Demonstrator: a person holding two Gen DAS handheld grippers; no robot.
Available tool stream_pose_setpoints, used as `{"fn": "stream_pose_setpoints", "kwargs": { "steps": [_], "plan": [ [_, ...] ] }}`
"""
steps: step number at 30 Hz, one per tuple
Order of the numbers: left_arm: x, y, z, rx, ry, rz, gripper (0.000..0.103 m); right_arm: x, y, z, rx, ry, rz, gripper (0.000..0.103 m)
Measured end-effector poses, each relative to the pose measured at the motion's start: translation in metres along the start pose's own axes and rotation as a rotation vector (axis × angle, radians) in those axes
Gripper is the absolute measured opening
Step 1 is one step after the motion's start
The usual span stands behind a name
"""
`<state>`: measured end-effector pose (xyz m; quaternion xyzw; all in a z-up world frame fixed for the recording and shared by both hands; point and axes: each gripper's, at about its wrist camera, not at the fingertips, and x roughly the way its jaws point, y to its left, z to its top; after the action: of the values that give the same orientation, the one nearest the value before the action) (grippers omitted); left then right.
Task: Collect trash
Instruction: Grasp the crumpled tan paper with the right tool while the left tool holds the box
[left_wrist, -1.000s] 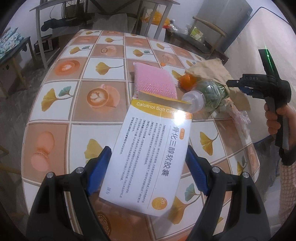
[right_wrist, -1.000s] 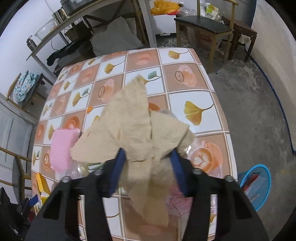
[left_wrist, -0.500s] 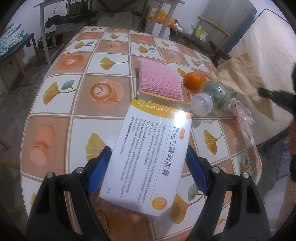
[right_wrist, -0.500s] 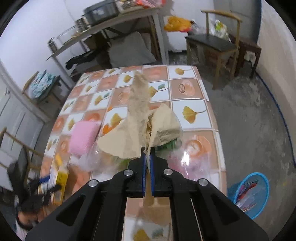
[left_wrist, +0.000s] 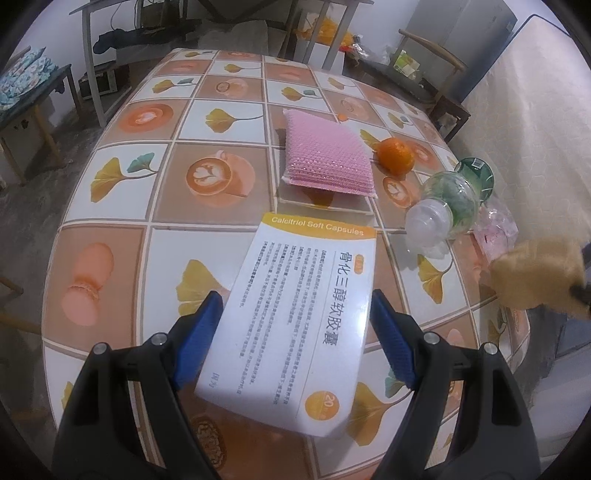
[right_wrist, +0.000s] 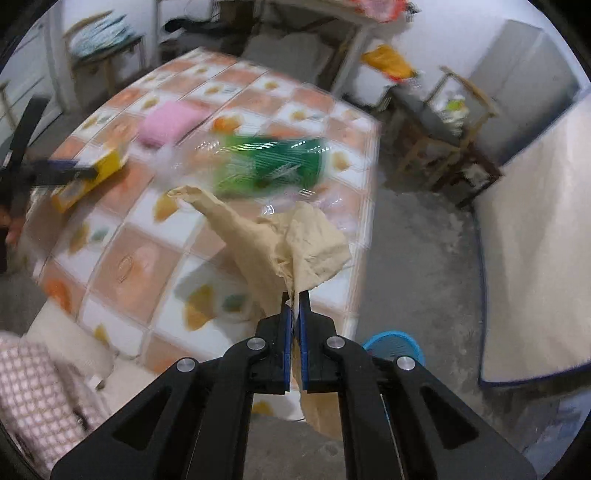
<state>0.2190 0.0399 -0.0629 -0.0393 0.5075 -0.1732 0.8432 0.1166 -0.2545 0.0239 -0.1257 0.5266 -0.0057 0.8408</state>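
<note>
My left gripper (left_wrist: 295, 299) is shut on a white and yellow medicine box (left_wrist: 306, 317), its blue pads pressed against the long sides, over the near part of the tiled table (left_wrist: 122, 206). My right gripper (right_wrist: 293, 299) is shut on a crumpled tan paper napkin (right_wrist: 280, 236), which hangs in the air by the table's corner; the napkin (left_wrist: 535, 273) also shows at the right edge of the left wrist view. A clear plastic bottle with a green label (left_wrist: 450, 199) lies on its side on the table, next to a thin pink plastic wrapper (left_wrist: 496, 229).
A pink sponge (left_wrist: 327, 155) and an orange (left_wrist: 396, 156) lie mid-table. A blue basket (right_wrist: 393, 345) stands on the floor below the table's corner. A wooden chair (right_wrist: 454, 122) and a leaning mattress (right_wrist: 535, 240) stand to the right. A person's checked sleeve (right_wrist: 33, 387) is at lower left.
The right gripper shut on the napkin, lifted it off the bottle and carried it out to the table's corner, rolling as it went. The left gripper kept still with the box.
</note>
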Motion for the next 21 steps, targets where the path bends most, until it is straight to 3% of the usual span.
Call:
{"fn": "stream_pose_setpoints", "kwargs": {
  "steps": [2,7,14,18,21],
  "plan": [
    [0.000,0.001,0.000,-0.005,-0.001,0.000,0.076,0.013,0.015,0.002,-0.038,0.025,0.028,0.004],
    [0.001,0.001,-0.001,-0.006,0.005,0.003,0.076,0.045,0.045,0.011,-0.053,0.058,0.216,0.004],
    [0.001,0.000,-0.002,-0.007,0.004,-0.005,0.076,0.091,0.033,0.029,0.181,0.091,0.544,0.004],
    [0.002,-0.001,-0.002,-0.006,0.004,-0.011,0.076,0.111,0.017,0.030,0.346,0.085,0.607,0.004],
    [0.002,0.000,-0.002,-0.006,0.005,-0.017,0.076,0.122,0.009,0.026,0.429,0.078,0.534,0.007]
  ]
}}
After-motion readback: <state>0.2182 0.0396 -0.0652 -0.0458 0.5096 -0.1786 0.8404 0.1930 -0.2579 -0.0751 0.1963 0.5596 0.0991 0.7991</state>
